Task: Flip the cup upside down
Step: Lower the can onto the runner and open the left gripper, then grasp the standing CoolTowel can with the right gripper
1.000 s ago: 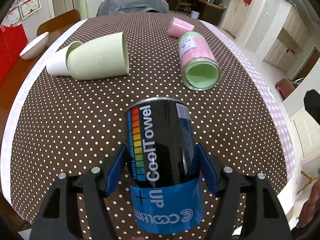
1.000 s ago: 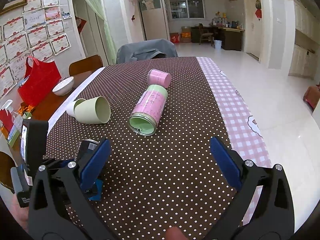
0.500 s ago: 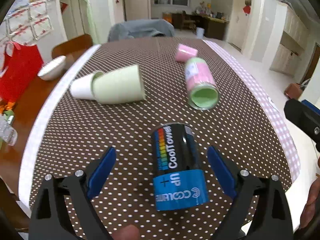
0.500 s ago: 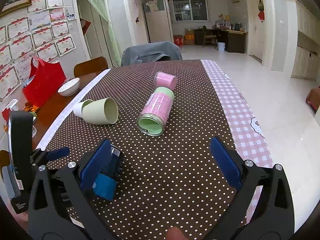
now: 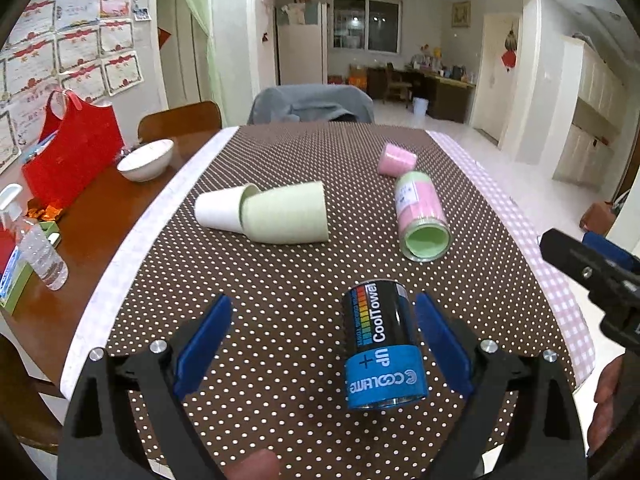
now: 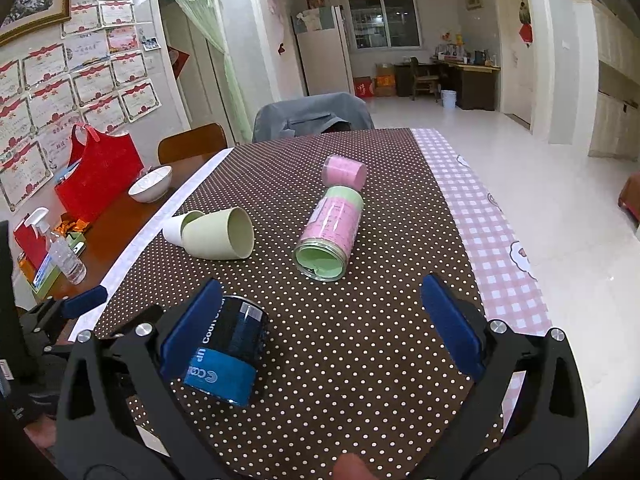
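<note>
can [image 5: 382, 346], black and blue, upside down on table [image 5: 280, 280]; left claw [image 5: 320, 344] released, spread wide; back off straight, no nudge.

Home dining room: table [image 5: 280, 280], fridge [image 6: 324, 52].

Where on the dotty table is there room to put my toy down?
There's bare dotted cloth between the black can and the pink checked strip, in front of the pink-and-green canister. Another bare patch lies beyond the pink cup. The middle is crowded: the nested green cups lie there.
</note>
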`<state>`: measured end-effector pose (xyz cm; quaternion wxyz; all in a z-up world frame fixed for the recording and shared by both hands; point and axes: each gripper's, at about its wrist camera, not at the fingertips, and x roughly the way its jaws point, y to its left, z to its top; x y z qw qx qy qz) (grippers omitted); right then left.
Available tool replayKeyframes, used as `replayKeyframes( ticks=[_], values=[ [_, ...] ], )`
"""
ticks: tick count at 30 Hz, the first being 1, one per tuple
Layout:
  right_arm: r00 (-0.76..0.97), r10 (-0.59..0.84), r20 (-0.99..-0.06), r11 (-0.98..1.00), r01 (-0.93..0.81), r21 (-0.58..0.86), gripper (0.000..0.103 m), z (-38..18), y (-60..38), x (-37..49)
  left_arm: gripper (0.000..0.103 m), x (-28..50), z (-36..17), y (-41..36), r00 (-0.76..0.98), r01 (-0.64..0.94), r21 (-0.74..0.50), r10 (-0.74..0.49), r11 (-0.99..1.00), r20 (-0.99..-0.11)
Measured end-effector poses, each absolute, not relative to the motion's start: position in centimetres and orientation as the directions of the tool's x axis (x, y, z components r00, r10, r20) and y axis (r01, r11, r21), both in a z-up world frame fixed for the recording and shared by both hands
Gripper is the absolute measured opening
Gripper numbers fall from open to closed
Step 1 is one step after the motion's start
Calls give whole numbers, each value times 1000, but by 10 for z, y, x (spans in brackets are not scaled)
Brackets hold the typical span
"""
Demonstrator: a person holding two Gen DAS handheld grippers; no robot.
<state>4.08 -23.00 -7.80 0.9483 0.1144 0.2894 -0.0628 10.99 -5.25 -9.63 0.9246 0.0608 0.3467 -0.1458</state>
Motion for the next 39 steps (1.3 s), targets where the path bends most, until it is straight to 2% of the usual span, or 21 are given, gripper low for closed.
replayKeyframes(
  ticks=[8, 26, 30, 39],
  values=[
    [821, -26, -570, 973, 152, 174, 97, -73, -215, 43, 91, 96, -79, -35, 773, 265, 43, -186, 963, -606],
    [806, -3, -592, 988, 93, 122, 97, -64, -175, 52, 91, 71, -60, 16, 853, 168, 27, -131, 985, -506],
    [773, 32, -634, 989, 69, 134, 97, -73, -170, 63, 91, 72, -61, 22, 852, 163, 7, -137, 987, -506],
    [586, 149, -796, 977, 39, 211, 97, -120, -166, 120, 91, 90, -83, 29, 816, 133, -7, -114, 991, -567]
  ],
)
